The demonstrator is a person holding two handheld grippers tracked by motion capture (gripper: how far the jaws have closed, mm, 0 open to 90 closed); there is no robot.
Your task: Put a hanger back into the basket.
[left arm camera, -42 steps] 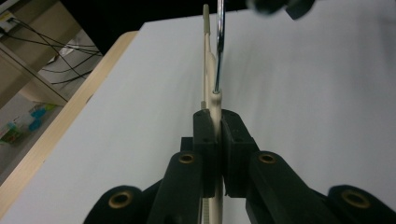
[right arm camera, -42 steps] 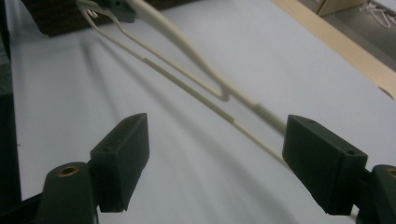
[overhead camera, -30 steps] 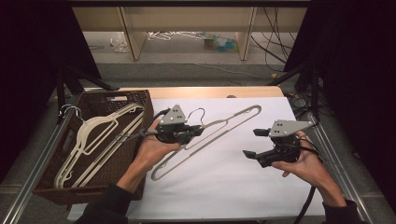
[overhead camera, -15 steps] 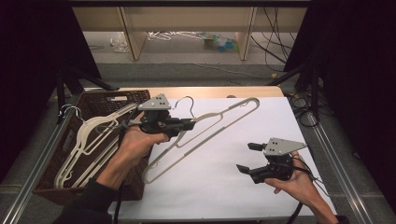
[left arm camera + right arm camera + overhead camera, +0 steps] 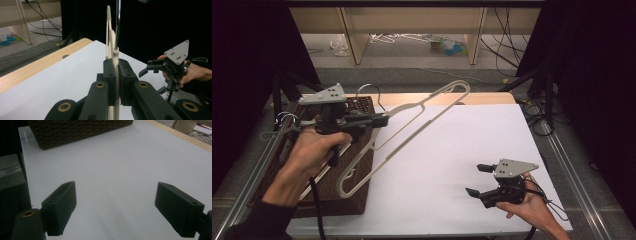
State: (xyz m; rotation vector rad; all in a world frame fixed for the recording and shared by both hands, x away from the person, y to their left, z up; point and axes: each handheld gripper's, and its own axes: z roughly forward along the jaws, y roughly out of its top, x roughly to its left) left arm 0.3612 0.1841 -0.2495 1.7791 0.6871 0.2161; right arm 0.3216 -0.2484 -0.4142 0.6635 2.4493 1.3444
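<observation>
A beige plastic hanger point(image 5: 422, 117) with a metal hook hangs in the air over the table's left half, tilted. My left gripper point(image 5: 382, 120) is shut on it near the neck, above the wicker basket point(image 5: 357, 192). In the left gripper view the jaws pinch the hanger's point(image 5: 113, 55) beige neck and the hook rises between them. My right gripper point(image 5: 477, 180) is low over the white sheet point(image 5: 452, 150) at the front right, open, with nothing between its jaws. The right gripper view shows its black fingers point(image 5: 60, 206) spread wide over bare white sheet point(image 5: 112, 170).
The dark wicker basket stands at the table's left edge. Its wall point(image 5: 80, 130) also shows in the right gripper view. The right gripper point(image 5: 172, 66) appears far off in the left gripper view. Wooden table edge point(image 5: 482, 98) lies behind the sheet; cables trail at the right.
My left gripper has lifted the hanger off the sheet and carried it left, over the basket. My right gripper has moved down toward the table's front right, still open.
</observation>
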